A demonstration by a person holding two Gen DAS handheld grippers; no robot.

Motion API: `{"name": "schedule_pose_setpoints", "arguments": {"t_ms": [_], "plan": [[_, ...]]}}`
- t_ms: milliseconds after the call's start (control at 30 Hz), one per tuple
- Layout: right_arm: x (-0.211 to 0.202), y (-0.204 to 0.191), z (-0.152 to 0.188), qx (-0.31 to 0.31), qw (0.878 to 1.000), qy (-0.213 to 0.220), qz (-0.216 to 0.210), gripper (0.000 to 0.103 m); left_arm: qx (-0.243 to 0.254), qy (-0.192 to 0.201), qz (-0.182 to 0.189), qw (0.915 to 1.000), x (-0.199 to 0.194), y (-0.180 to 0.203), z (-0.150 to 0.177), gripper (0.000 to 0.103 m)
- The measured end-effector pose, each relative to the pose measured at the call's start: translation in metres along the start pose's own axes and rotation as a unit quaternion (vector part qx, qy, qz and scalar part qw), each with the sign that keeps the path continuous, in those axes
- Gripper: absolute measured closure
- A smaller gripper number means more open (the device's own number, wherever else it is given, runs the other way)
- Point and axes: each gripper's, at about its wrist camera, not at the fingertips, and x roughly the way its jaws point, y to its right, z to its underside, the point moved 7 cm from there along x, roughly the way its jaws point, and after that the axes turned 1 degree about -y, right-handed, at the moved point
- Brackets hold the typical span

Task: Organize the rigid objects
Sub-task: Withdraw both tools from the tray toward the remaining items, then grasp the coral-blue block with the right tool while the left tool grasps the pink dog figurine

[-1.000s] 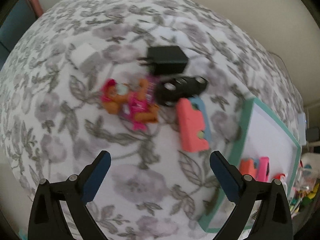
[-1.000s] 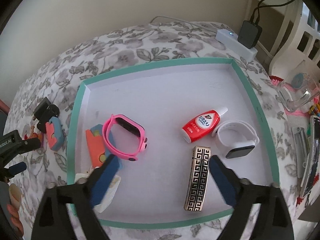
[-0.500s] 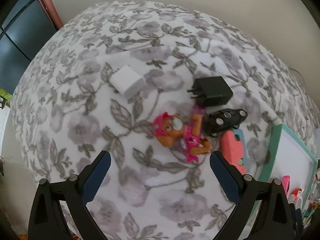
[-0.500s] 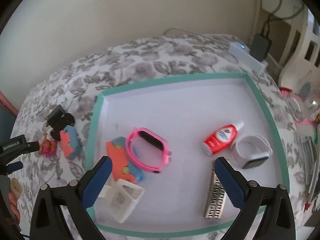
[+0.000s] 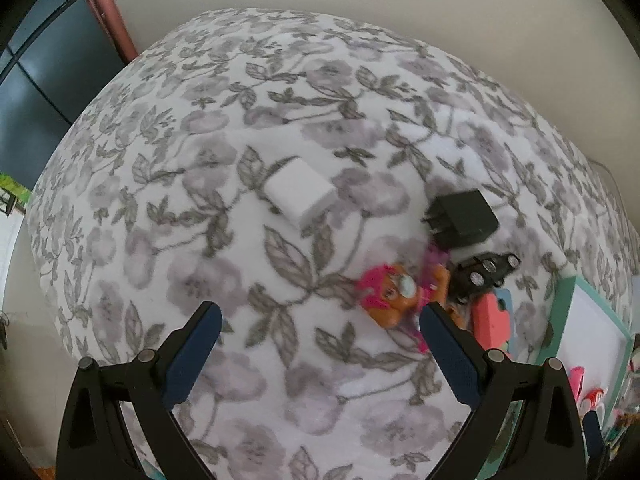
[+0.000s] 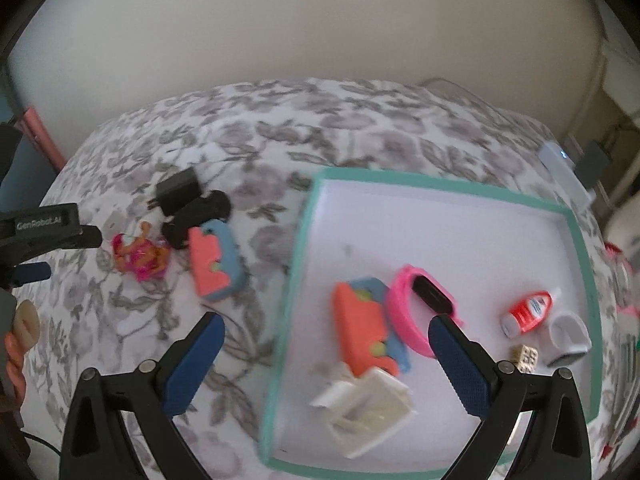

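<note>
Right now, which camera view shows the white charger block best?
The left wrist view shows it best: the white charger block lies whole and unobstructed on the floral cloth, ahead of the open left gripper. In the right wrist view I cannot pick it out beyond the left gripper; only a pale blur lies there.

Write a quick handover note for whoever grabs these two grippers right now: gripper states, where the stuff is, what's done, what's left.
Left gripper: open, empty, above the floral cloth.
Right gripper: open, empty, over the left rim of the teal-rimmed white tray.
Done, in the tray: pink wristband, orange-and-blue puzzle block, white plastic frame, red glue bottle, white watch, patterned brass lighter.
Left, on the cloth: white cube charger, black plug adapter, black toy car, pink-and-orange figurine, second orange-and-blue block.
</note>
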Motion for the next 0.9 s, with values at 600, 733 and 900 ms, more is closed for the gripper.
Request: {"name": "schedule_pose_setpoints", "arguments": {"t_ms": [600,733,900], "plan": [[0.029,-0.058,-0.032,-0.049,0.999,0.002,-0.006,0.000,-0.040,-0.013,0.034,0.9985,0.014,-0.024,-0.020,0.004],[0.041,-0.066,-0.031,-0.066,0.998,-0.004,0.000,0.000,-0.017,-0.016,0.050,0.9985,0.016,-0.006,-0.019,0.004],[0.053,-0.074,-0.028,-0.085,0.996,-0.009,0.004,0.004,0.006,-0.025,0.078,0.9966,0.021,0.018,-0.016,0.004]]}}
